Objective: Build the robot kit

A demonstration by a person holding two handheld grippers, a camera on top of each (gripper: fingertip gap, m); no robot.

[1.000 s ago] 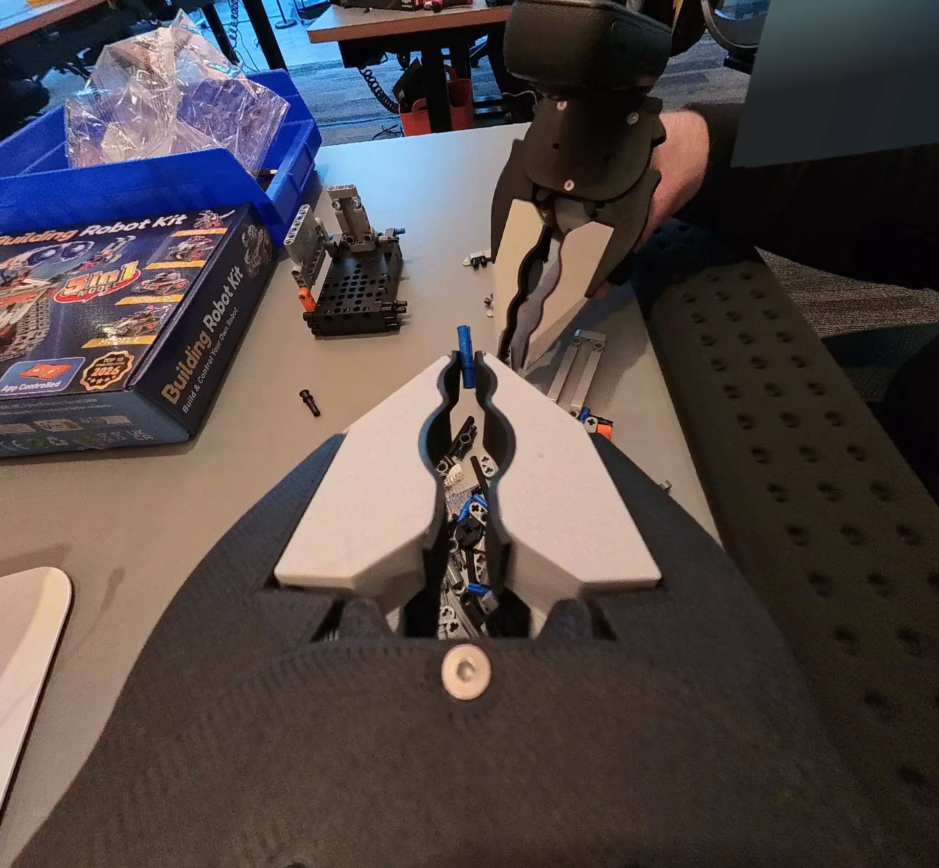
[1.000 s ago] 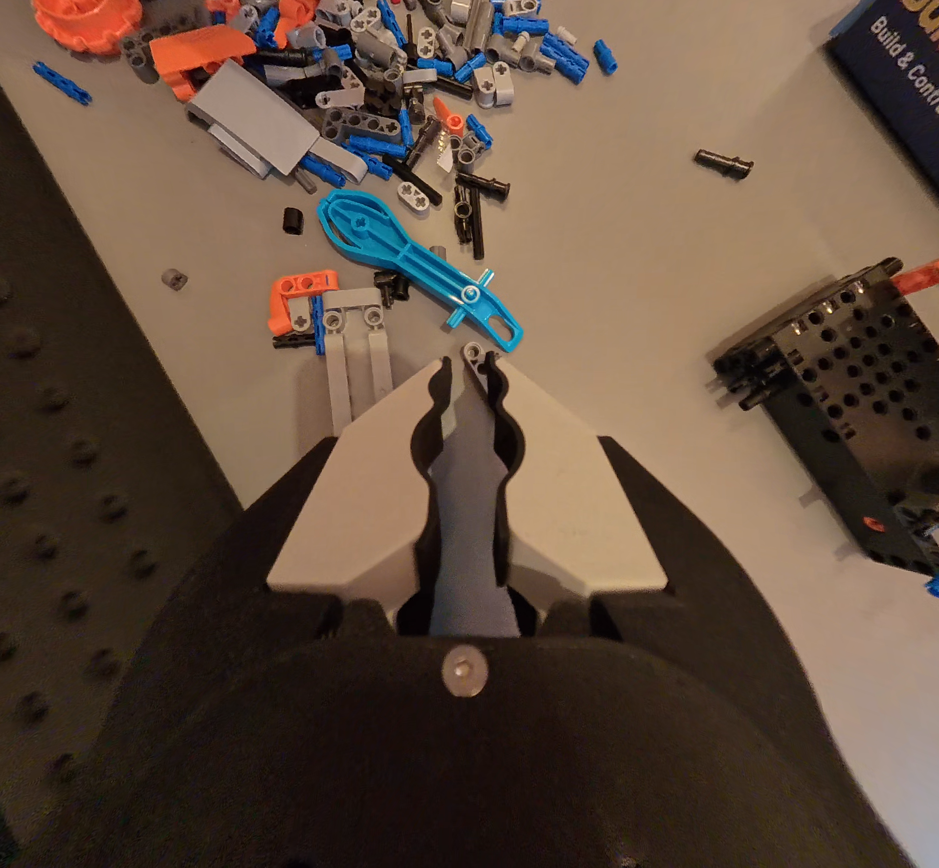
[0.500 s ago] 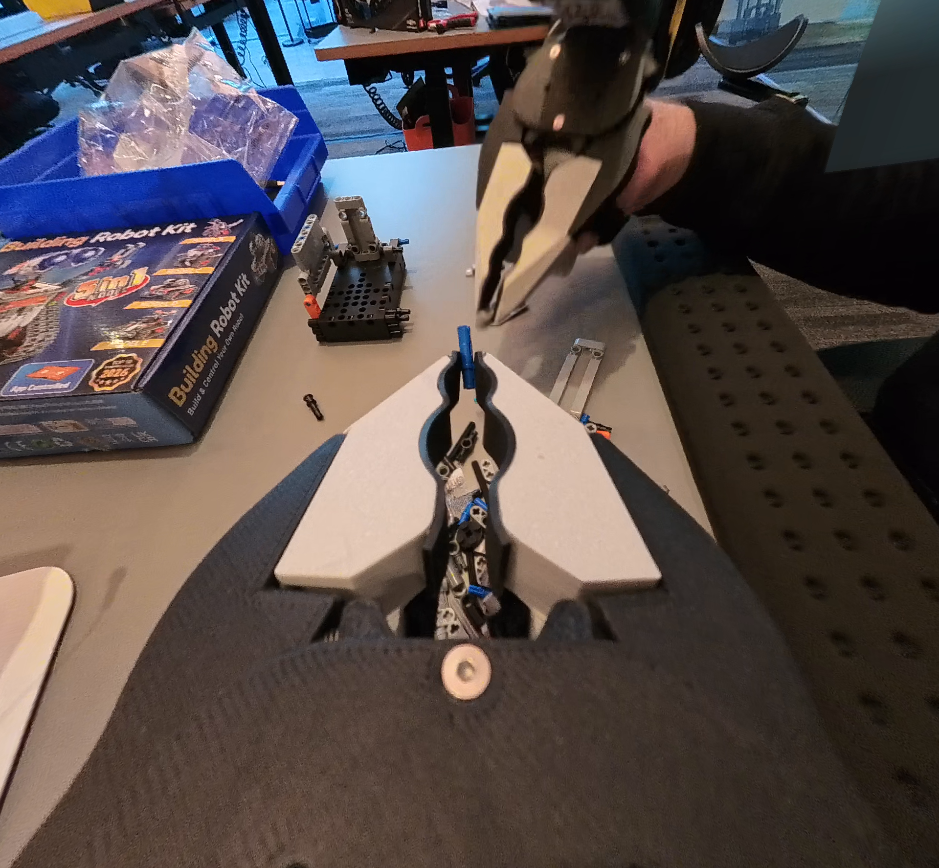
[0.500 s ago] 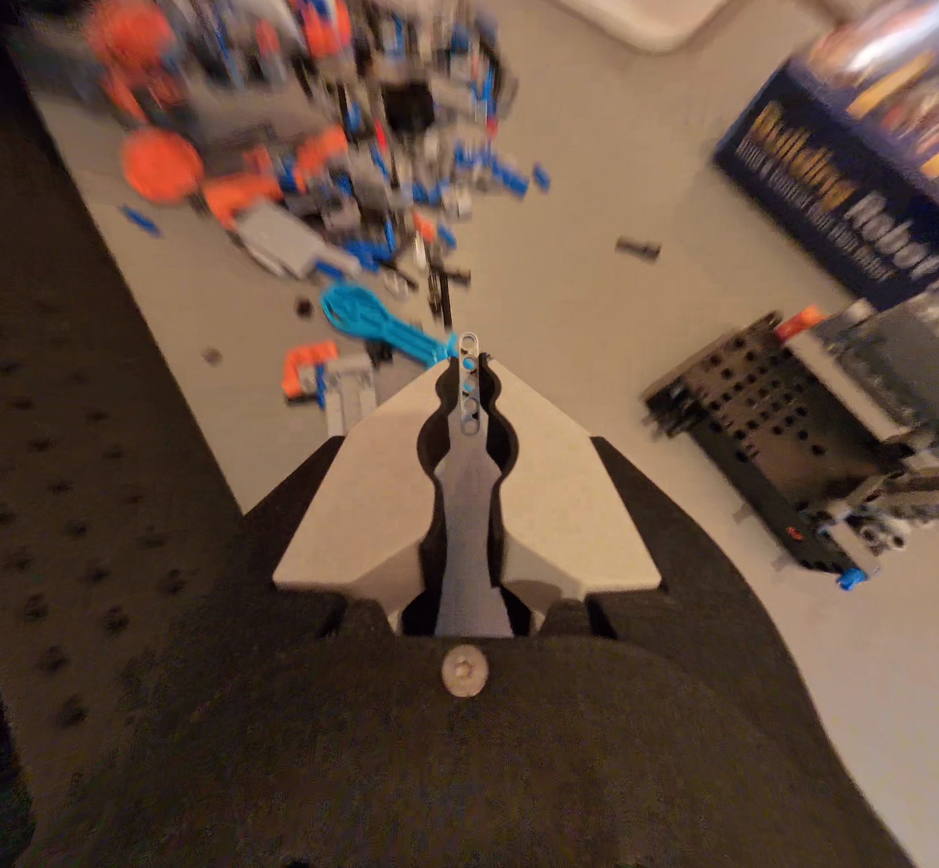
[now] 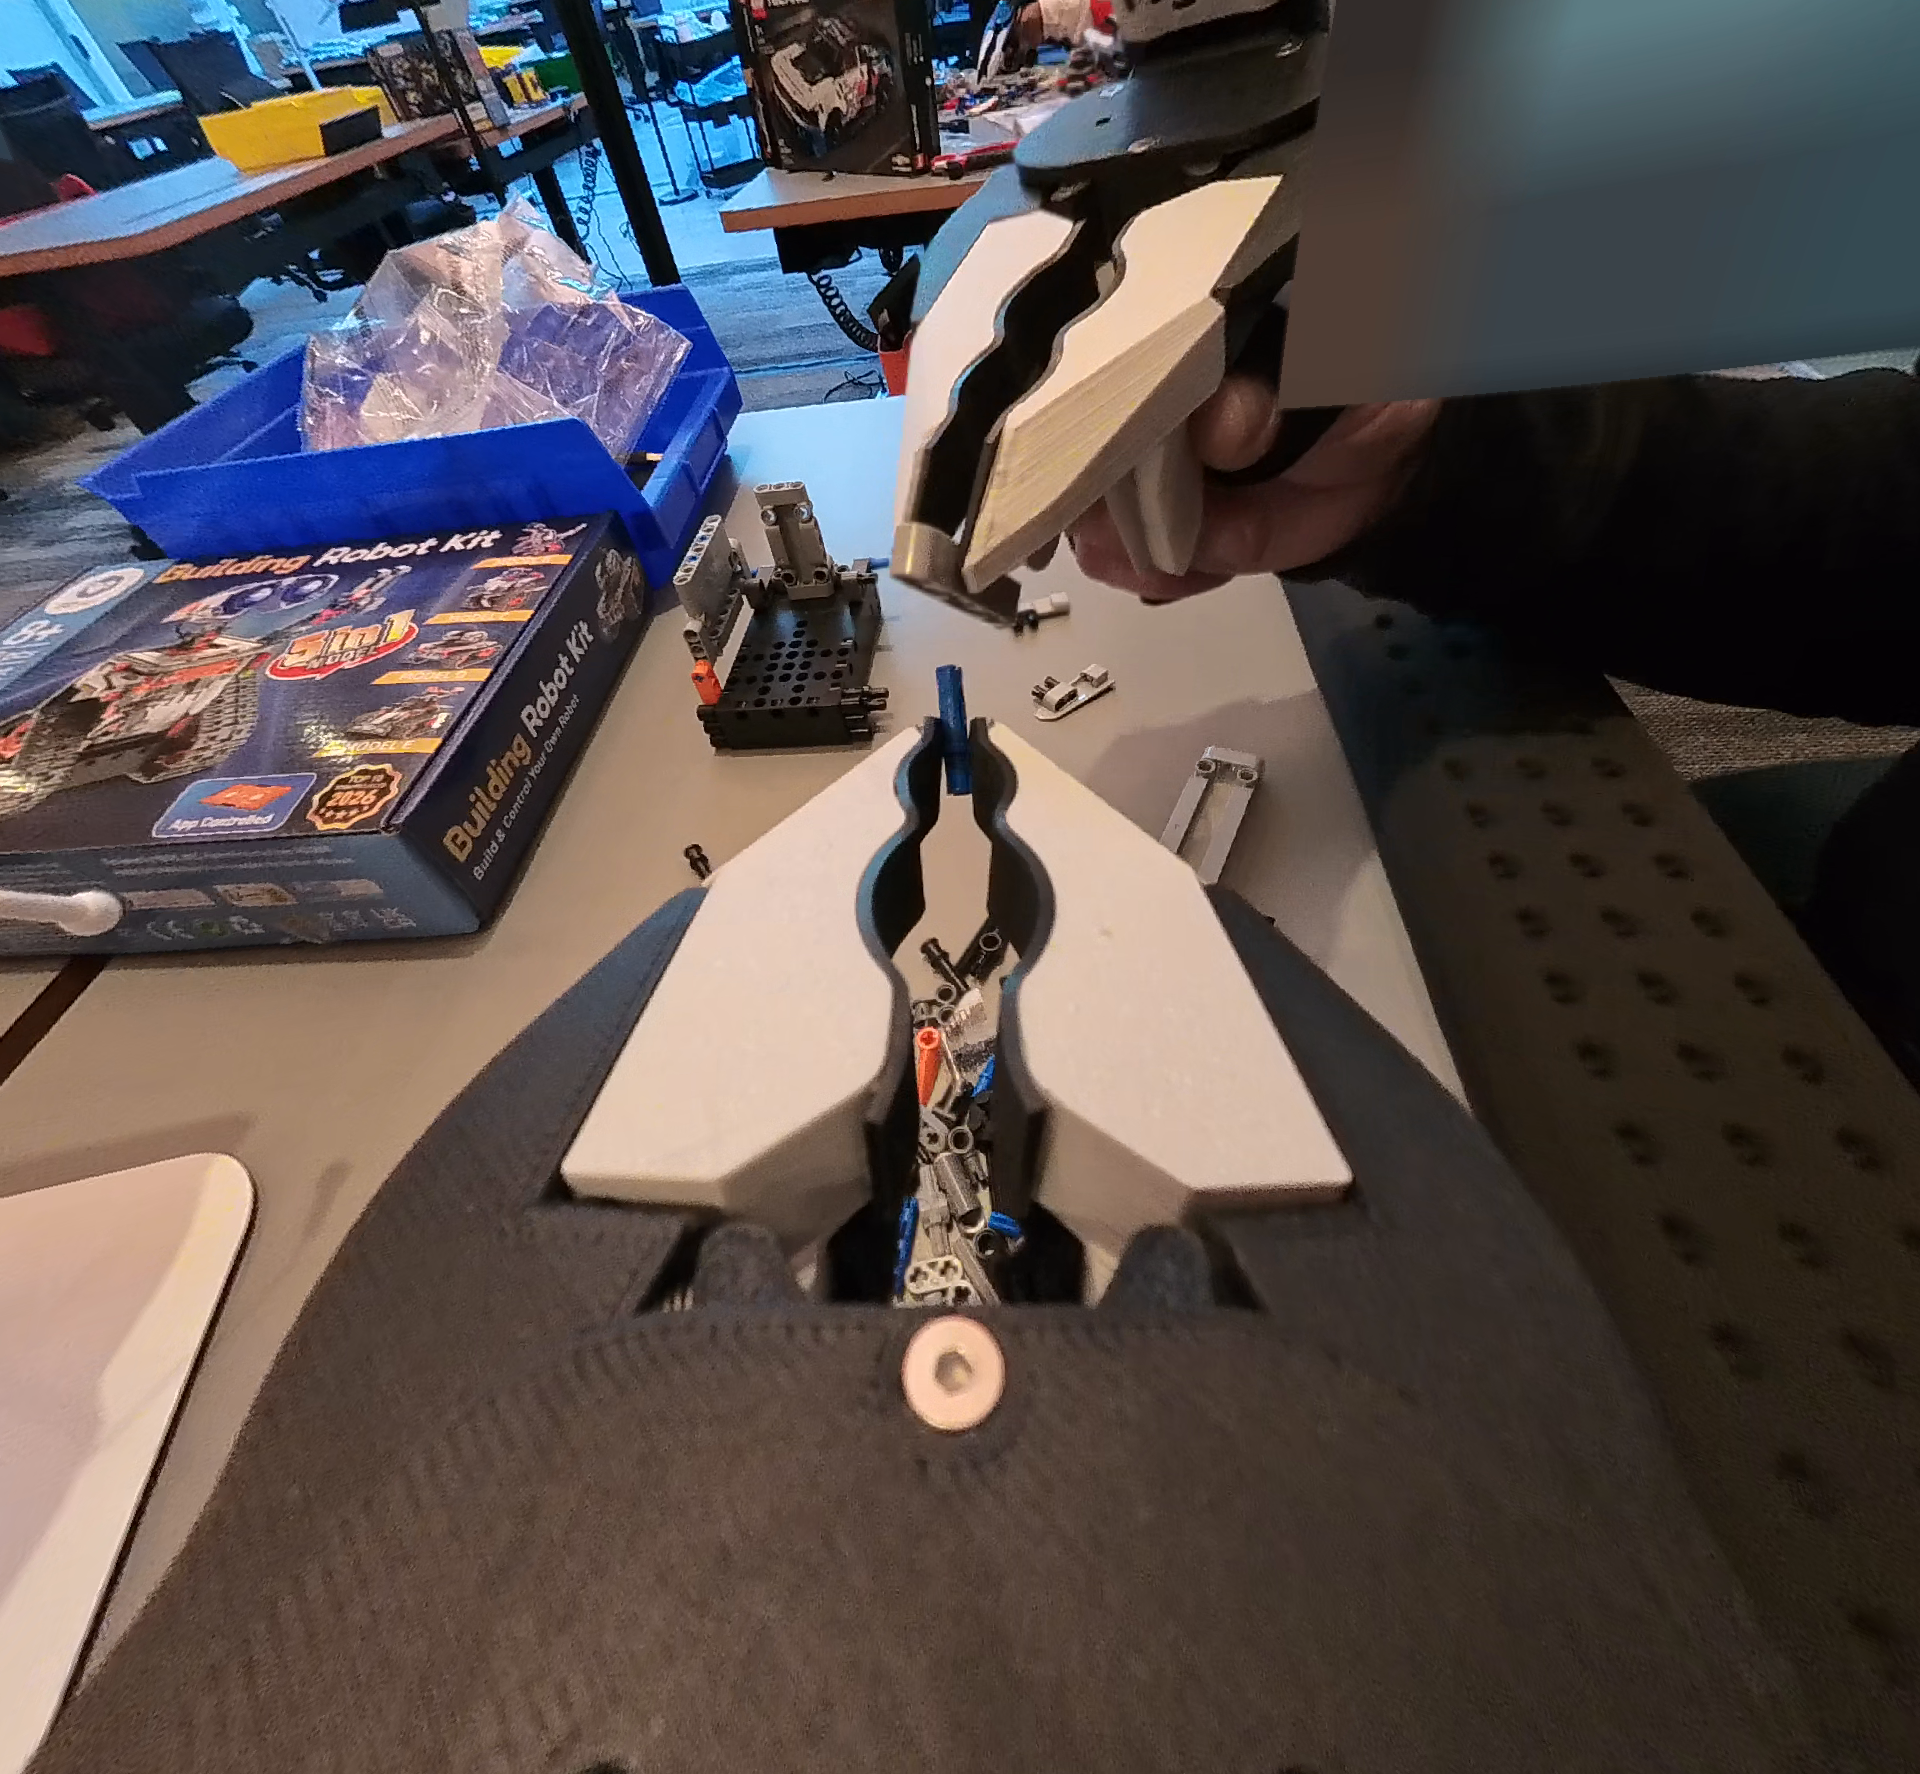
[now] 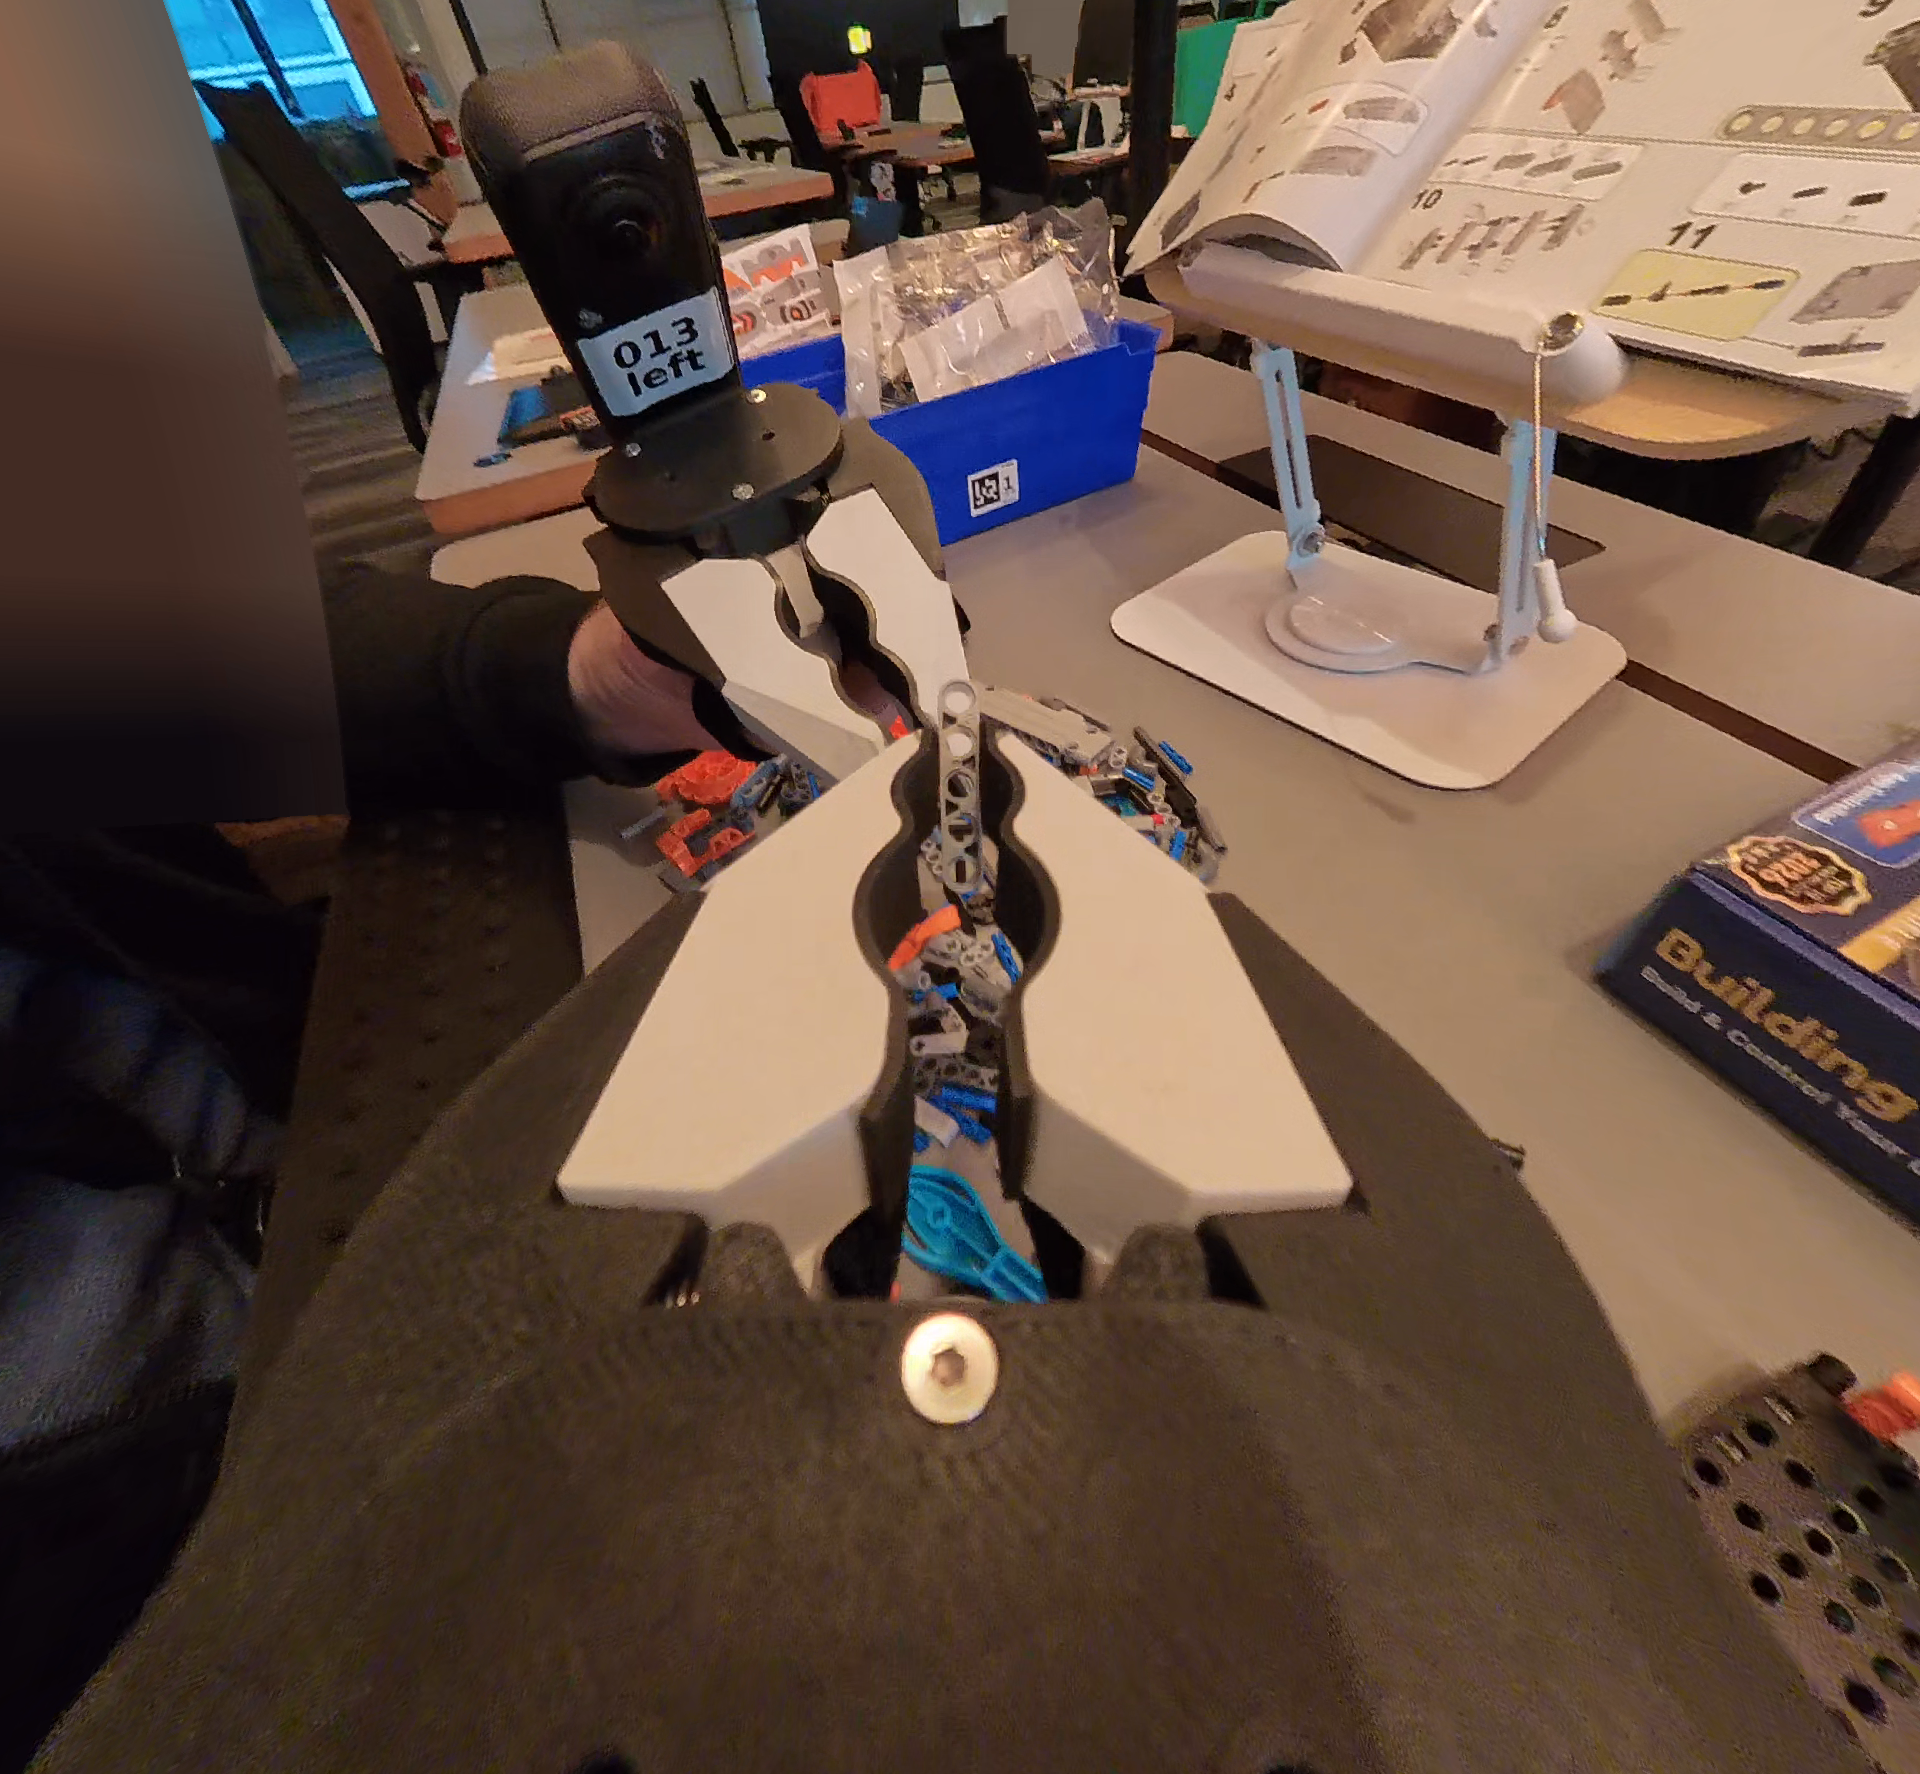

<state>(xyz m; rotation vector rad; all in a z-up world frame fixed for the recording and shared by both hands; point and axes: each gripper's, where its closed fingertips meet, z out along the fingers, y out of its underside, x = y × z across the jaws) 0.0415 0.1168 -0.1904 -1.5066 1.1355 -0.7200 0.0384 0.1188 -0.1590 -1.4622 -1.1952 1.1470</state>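
My left gripper (image 5: 951, 737) is shut on a small blue pin (image 5: 950, 711) that sticks up from its tips, held above the grey table (image 5: 416, 1018). My right gripper (image 6: 958, 748) is shut on a thin grey beam with holes (image 6: 961, 789), raised off the table. The two grippers face each other, tips close together. In the left wrist view the right gripper (image 5: 951, 571) hangs above and just behind the blue pin. In the right wrist view the left gripper (image 6: 883, 675) sits just behind the beam's tip. A black perforated assembly (image 5: 790, 675) stands to the left of the pin.
A pile of small loose parts (image 6: 1132, 789) lies under both grippers, with a light-blue tool (image 6: 966, 1246). A kit box (image 5: 312, 706), a blue bin (image 5: 416, 477) with bags, loose grey pieces (image 5: 1070, 690), and an instruction book on a white stand (image 6: 1371, 675) surround them. The grippers are tip to tip, or close to it. The black perforated assembly (image 5: 790, 675) is about equally far from each gripper, around 20 cm.
My right gripper has lifted off the table with the grey beam and swung up toward the left gripper. My left gripper has held almost still with the blue pin.
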